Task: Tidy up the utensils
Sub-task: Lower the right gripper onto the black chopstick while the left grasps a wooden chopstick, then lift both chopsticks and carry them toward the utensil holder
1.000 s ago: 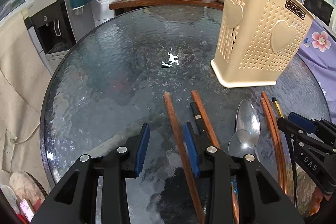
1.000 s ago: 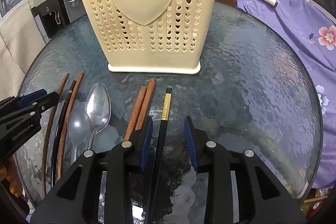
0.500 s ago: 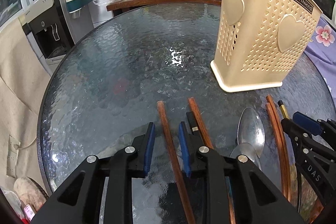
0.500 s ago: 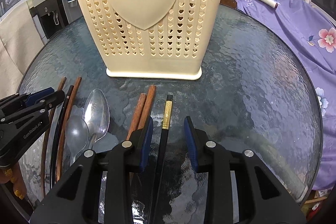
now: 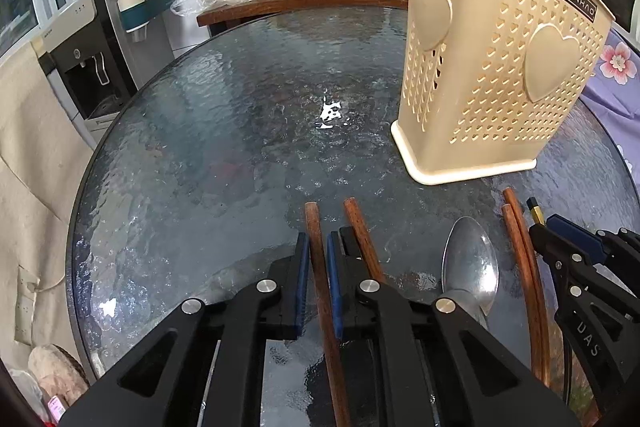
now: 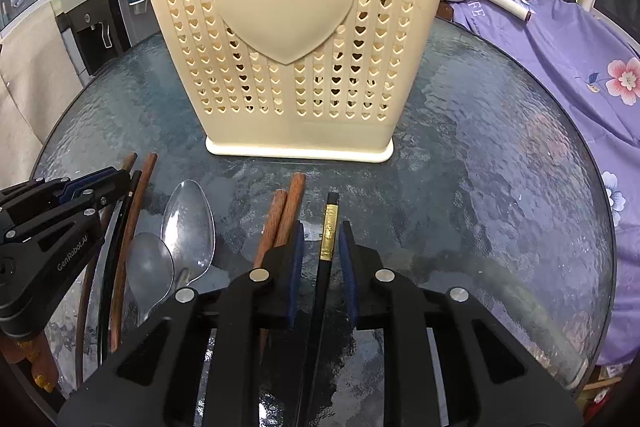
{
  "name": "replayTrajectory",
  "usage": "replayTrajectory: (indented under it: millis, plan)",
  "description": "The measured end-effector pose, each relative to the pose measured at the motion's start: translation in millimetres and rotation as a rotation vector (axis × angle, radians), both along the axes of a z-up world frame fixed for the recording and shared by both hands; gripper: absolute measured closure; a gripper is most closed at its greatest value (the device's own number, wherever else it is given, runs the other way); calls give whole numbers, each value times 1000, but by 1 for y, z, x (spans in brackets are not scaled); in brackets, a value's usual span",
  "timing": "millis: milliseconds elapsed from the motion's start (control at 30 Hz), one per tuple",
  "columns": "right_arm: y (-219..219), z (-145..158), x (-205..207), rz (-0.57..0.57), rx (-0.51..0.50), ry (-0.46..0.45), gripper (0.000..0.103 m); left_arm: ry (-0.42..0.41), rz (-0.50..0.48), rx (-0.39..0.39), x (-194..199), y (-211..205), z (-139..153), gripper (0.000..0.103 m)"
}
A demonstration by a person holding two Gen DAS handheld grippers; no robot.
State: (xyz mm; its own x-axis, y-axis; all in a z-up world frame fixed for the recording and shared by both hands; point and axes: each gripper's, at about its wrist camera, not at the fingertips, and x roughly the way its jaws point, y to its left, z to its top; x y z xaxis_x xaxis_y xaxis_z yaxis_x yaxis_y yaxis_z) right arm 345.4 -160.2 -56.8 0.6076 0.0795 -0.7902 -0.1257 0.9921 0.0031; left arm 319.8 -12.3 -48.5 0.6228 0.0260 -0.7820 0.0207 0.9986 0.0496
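Left wrist view, left gripper now clenched on brown chopstick, right gripper narrowing around black chopstick

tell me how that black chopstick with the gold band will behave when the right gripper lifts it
The black chopstick looks rigid, so it should stay straight. It is thin and glossy, so it may slip or pivot between the right gripper's pads, whose jaws have just been closing around it with gaps still showing. Gripped near the gold-banded end, the long remainder will probably droop unless clamped firmly.
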Motion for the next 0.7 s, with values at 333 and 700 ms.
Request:
replayTrajectory:
  millis: [333,700]
  plan:
    - [3,-1,0,6,1,-7,95,2,9,-7,5,1,1,96]
    - [-7,2,4,24,65,-2,95,-8,17,-53,9,11,7,96]
